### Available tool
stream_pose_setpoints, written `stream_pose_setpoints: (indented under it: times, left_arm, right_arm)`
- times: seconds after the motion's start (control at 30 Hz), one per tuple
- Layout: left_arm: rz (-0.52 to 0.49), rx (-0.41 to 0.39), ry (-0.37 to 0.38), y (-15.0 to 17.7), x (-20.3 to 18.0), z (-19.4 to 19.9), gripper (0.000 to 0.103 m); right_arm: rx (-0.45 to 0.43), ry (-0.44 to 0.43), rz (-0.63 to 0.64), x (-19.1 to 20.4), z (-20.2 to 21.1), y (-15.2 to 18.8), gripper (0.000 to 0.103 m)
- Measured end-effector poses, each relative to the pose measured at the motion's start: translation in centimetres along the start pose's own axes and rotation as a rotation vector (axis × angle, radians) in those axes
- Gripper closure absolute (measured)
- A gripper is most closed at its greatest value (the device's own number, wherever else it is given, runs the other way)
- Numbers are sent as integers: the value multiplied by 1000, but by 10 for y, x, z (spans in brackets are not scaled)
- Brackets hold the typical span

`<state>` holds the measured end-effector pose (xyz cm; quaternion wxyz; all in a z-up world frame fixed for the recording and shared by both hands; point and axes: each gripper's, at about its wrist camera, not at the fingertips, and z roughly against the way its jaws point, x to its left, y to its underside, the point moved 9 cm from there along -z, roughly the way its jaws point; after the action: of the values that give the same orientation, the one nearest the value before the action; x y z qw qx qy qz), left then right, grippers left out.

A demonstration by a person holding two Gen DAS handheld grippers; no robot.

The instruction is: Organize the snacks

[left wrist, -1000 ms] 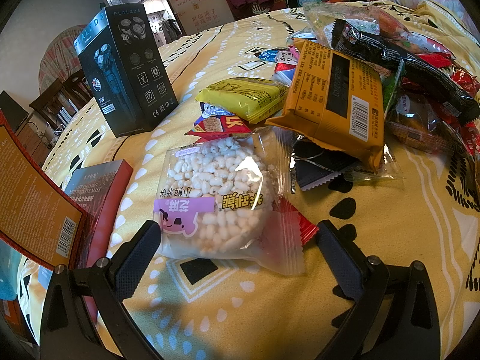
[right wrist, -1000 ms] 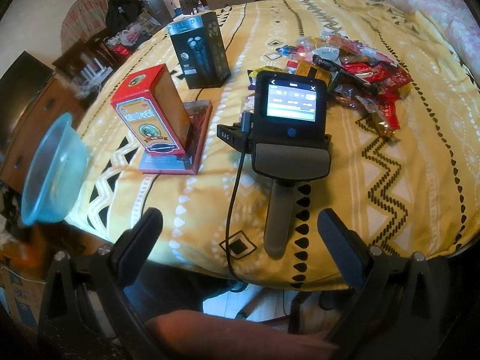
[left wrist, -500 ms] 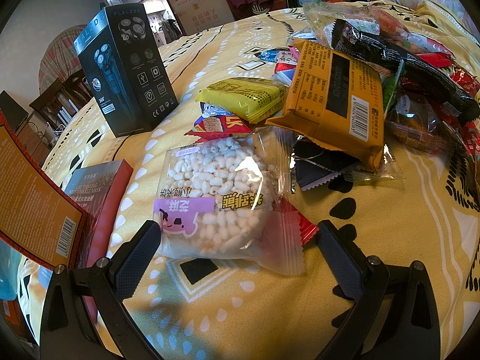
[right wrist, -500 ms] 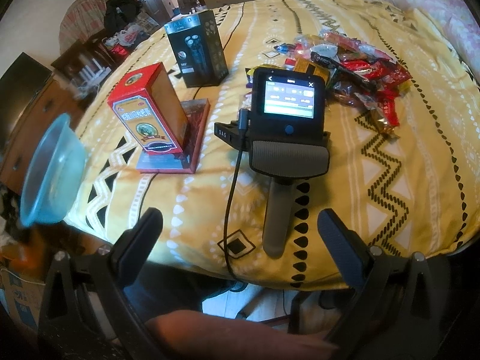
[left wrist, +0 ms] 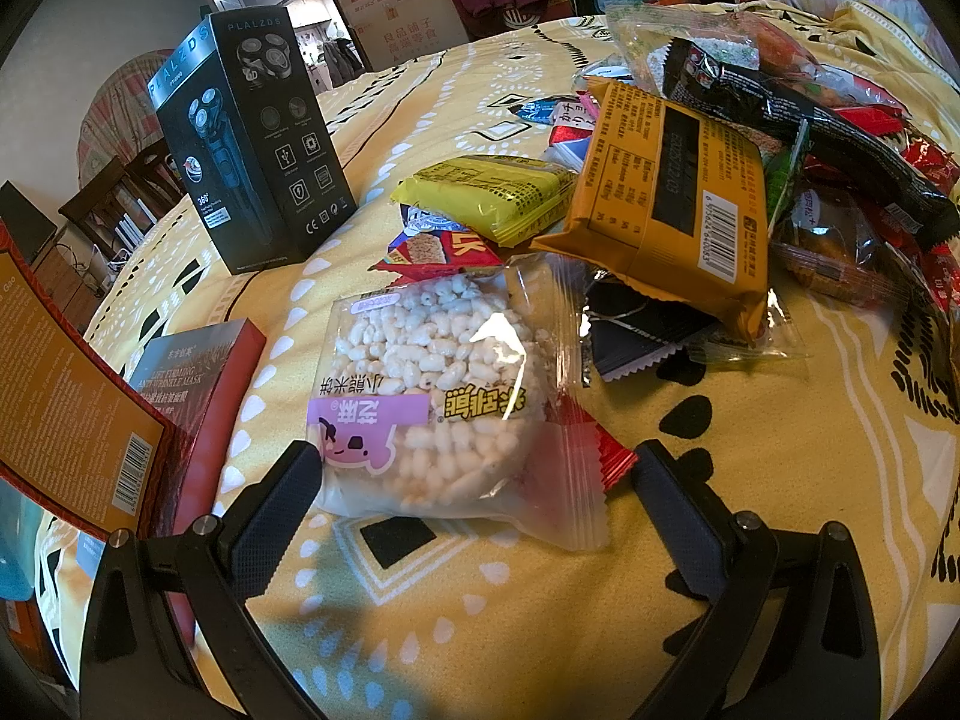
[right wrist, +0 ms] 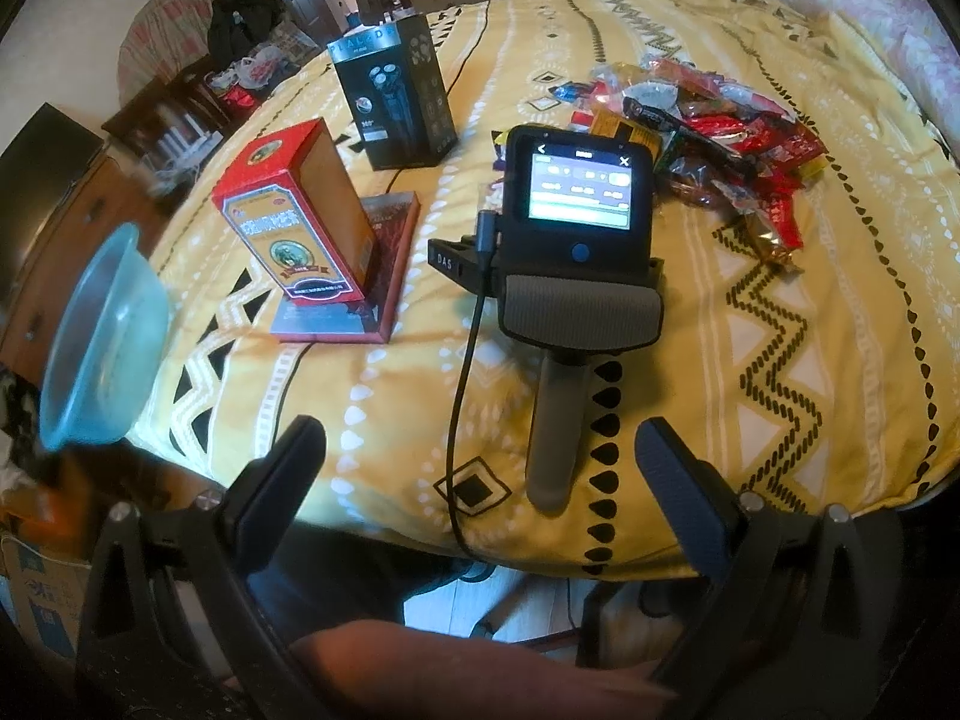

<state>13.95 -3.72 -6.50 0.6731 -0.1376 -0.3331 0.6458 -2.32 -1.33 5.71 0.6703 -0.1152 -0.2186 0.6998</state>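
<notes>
A clear packet of puffed rice cake (left wrist: 432, 384) with a purple label lies on the yellow tablecloth (left wrist: 750, 480). My left gripper (left wrist: 474, 468) rests open on the cloth, one finger at each side of the packet's near end, neither pressing it. Behind the packet lie a yellow packet (left wrist: 486, 192), a large orange packet (left wrist: 672, 192), a long black packet (left wrist: 810, 120) and several red wrappers. My right gripper (right wrist: 480, 441) hovers open and empty over the table's near edge. It looks at the left gripper's handle and screen unit (right wrist: 576, 300) and the snack pile (right wrist: 708, 120) behind it.
A tall black shaver box (left wrist: 252, 138) stands at the back left. A red carton (right wrist: 294, 216) stands on a flat red mask box (left wrist: 192, 372). A blue plastic bowl (right wrist: 102, 336) sits off the table's left corner. A person's arm (right wrist: 450, 672) lies below the edge.
The left gripper and the snacks have not moved. The right gripper has drifted only slightly, and the display on the left unit's screen has changed.
</notes>
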Motion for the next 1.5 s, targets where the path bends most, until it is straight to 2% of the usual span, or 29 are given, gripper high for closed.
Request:
stream_pose_setpoints:
  times: [1.5]
  left_arm:
    - [0, 0, 0, 0, 0, 0, 0]
  right_arm:
    - [-14, 1, 4, 4, 7, -6, 0]
